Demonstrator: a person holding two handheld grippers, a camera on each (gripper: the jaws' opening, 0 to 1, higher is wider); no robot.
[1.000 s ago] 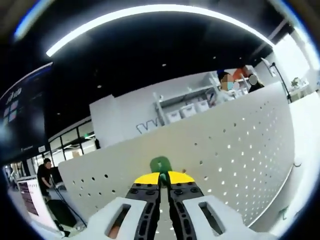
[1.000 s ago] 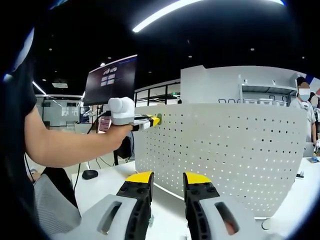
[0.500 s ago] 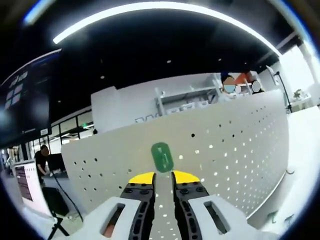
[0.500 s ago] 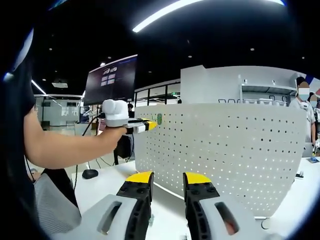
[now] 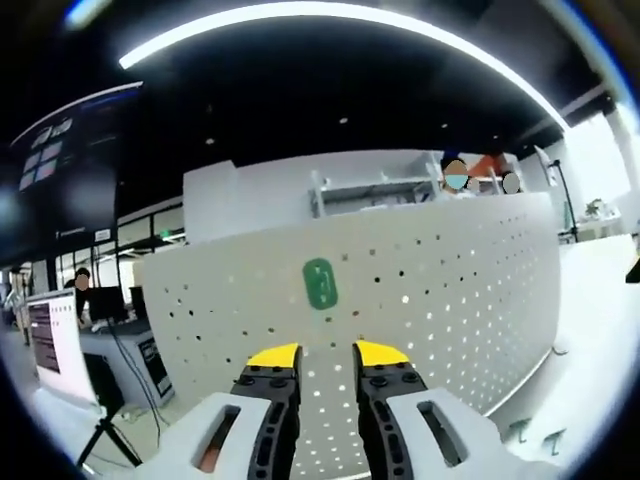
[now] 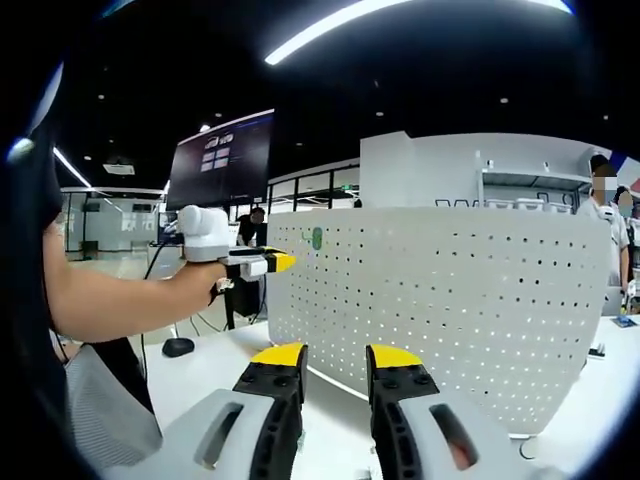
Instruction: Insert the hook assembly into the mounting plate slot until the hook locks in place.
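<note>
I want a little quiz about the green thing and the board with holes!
1. True or false: the small green plastic hook sits on the white perforated metal pegboard.
2. Is the left gripper A) open or B) shut on the hook?
3. Fill in: the right gripper holds ____.

Key: 1 true; 2 A, apart from the hook; 3 nothing.

A dark ceiling [image 6: 420, 80] carries a long light strip [image 5: 330, 15]. A dark screen [image 6: 222, 158] hangs at left. White shelving [image 5: 370, 190] stands behind; the table [image 6: 215, 365] is white.
</note>
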